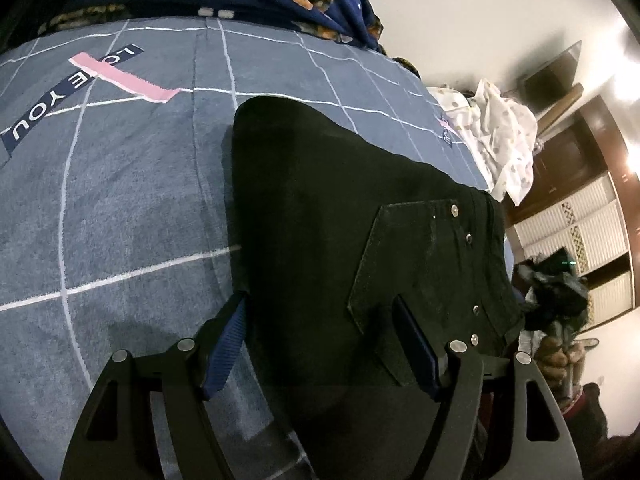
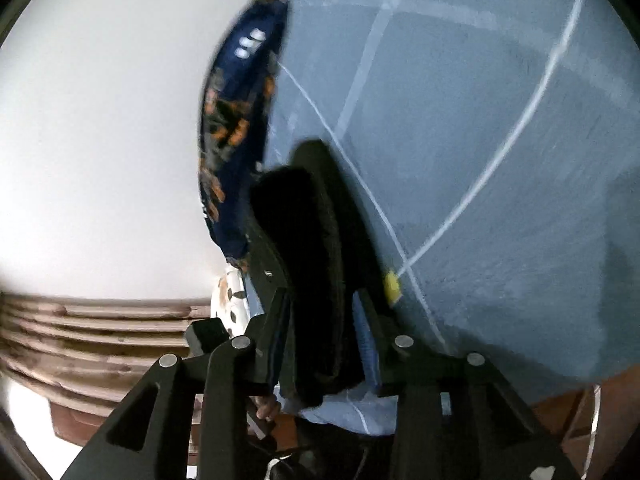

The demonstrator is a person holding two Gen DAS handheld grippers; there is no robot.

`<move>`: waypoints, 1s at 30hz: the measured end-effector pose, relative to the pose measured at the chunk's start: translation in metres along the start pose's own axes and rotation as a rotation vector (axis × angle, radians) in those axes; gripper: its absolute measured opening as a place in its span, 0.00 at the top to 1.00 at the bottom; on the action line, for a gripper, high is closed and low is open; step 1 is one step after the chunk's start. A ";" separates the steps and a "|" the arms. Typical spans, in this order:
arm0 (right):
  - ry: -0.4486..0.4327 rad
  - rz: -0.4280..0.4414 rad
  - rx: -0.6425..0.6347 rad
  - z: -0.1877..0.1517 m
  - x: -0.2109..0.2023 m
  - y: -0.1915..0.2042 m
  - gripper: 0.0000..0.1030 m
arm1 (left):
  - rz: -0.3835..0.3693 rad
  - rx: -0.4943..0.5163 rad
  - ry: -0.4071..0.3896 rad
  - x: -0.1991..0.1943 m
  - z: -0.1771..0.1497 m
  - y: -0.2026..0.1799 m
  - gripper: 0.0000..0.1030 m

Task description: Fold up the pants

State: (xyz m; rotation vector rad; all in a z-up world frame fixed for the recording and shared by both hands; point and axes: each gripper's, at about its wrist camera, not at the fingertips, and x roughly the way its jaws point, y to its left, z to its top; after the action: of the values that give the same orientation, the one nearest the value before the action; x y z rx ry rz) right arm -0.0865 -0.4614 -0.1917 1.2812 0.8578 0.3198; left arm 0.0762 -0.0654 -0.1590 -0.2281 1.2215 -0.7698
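Item: black pants, folded on the grey checked bedsheet. My left gripper straddles the near edge, jaws apart. My right gripper is clamped on a thick fold; I'd carry it level, flat

Lighting: indoor, dim. Glare at ceiling lamp, right edge of left view. Black pants lose detail. Right view motion-blurred, wall overexposed. Both fisheye-warped, corners dark.

A dark navy printed strip on the grey-blue checked bedsheet, at ten o'clock in the left wrist view, reads "LOVE YOU", partly covered by a pink band.
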 end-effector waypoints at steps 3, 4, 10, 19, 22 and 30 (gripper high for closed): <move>0.052 0.014 -0.067 -0.013 -0.015 0.021 0.49 | -0.006 -0.008 0.001 0.000 0.000 0.001 0.29; 0.065 0.006 -0.075 -0.017 -0.015 0.023 0.45 | -0.009 -0.011 0.002 0.000 0.000 0.001 0.28; 0.146 -0.026 -0.041 -0.039 0.010 0.012 0.49 | -0.015 -0.033 0.003 0.000 0.001 0.001 0.27; 0.090 -0.021 -0.206 -0.041 0.015 0.062 0.84 | -0.012 -0.031 0.014 0.001 0.000 0.000 0.26; 0.081 0.001 -0.339 -0.042 0.020 0.097 0.85 | -0.005 -0.034 0.010 0.001 -0.002 -0.002 0.26; 0.075 -0.101 -0.129 -0.031 0.012 0.013 0.86 | -0.004 -0.013 0.005 0.004 -0.001 -0.006 0.19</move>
State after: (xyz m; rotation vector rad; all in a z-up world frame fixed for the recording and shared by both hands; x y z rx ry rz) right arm -0.0975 -0.4283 -0.1848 1.1079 0.9474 0.3396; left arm 0.0733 -0.0721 -0.1596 -0.2394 1.2312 -0.7670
